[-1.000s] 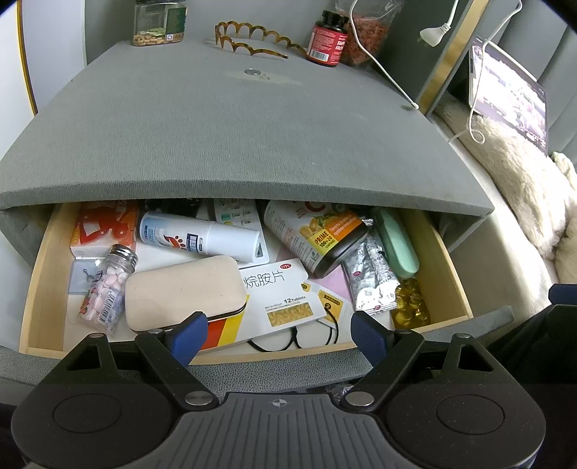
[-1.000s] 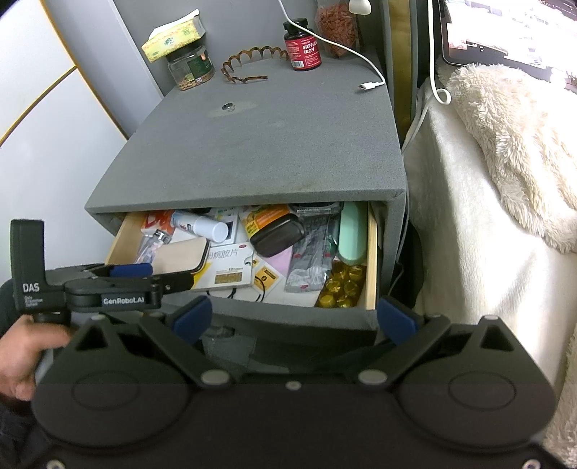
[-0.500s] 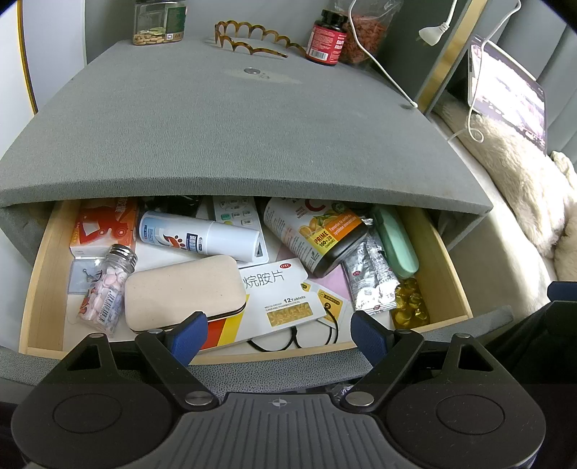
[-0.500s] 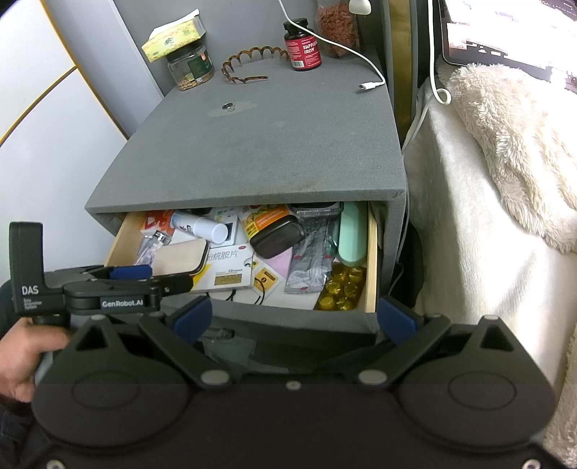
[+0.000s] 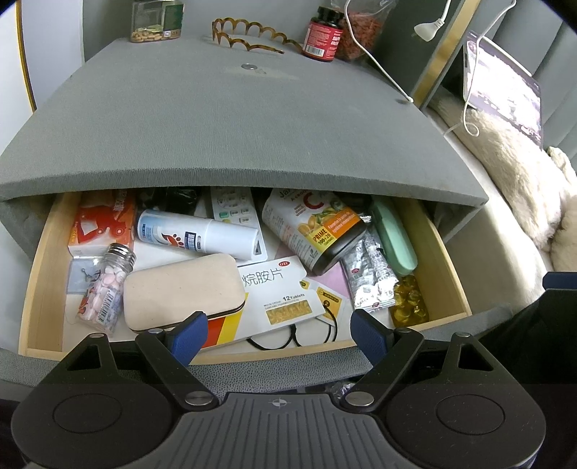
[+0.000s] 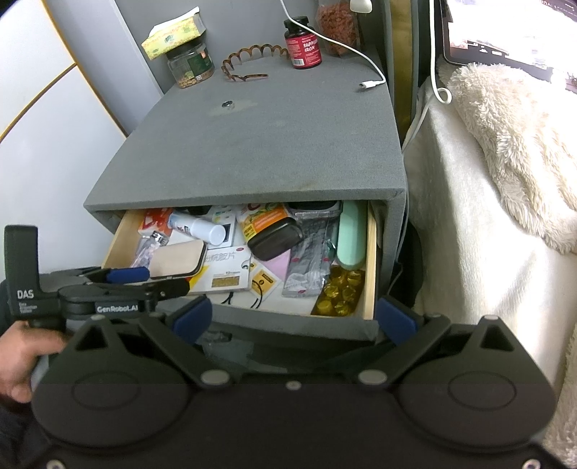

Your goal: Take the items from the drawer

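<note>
Fingers spread wide on the left gripper [image 5: 279,337], holding nothing, hovering just over the front edge of the open drawer [image 5: 39,288]; right gripper [image 6: 294,319] likewise wide and empty, hanging back further, with a hand [image 6: 21,364] gripping the left tool's handle at the frame's left edge. Nothing shifting since a second ago: both tools and every item sitting as before.

Lying nearest in the drawer: beige case [image 5: 184,288], partly covering a white tablet box [image 5: 277,296]; black cord loops [image 5: 292,333] peeking from under that box, ends hidden. Beside the case, small bottle of pink tablets [image 5: 106,285] tilted on its side. Further right, foil sachets [image 5: 368,277], yellow capsules [image 5: 409,305], mint green case [image 5: 393,238]. Behind, white spray bottle [image 5: 196,234], vitamin bottle [image 5: 317,227], red-and-white packet [image 5: 102,223], all running under the grey nightstand top [image 5: 234,126], rear portions cut off; dark objects at the back too shadowed to identify.

Standing far back on top: jar [image 5: 157,21], scalloped headband [image 5: 249,38], red supplement bottle [image 5: 322,36], white cable [image 5: 378,68]. Fluffy blanket [image 6: 512,144] lying to the right.
</note>
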Demonstrator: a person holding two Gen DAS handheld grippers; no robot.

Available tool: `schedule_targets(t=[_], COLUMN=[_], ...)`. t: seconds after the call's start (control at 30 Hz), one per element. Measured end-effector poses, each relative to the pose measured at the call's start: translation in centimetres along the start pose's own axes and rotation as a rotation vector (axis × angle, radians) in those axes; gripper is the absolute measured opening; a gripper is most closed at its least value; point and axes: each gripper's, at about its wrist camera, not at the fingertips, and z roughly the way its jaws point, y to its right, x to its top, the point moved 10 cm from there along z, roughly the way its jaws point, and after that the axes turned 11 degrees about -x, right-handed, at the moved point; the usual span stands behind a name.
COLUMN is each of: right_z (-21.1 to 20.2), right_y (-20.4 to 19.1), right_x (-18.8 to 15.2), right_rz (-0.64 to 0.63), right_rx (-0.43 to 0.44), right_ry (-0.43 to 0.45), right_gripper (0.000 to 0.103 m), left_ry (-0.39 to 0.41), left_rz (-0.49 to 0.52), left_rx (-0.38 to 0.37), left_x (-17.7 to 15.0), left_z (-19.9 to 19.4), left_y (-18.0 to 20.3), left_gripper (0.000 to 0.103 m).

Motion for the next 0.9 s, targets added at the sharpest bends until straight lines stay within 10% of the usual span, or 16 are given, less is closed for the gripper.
schedule_targets(t=[0.9], right_z=[-1.4], right_y=[1.7], right_x=[1.5], right_rz=[0.128], right_rx=[0.085], right_ry=[0.027], right_gripper=[0.099], left_ry=[-0.037], left_rz=[0.021], left_rx=[-0.028], left_x=[2.2], left_z=[1.1], left_y=[0.3], left_gripper=[0.075])
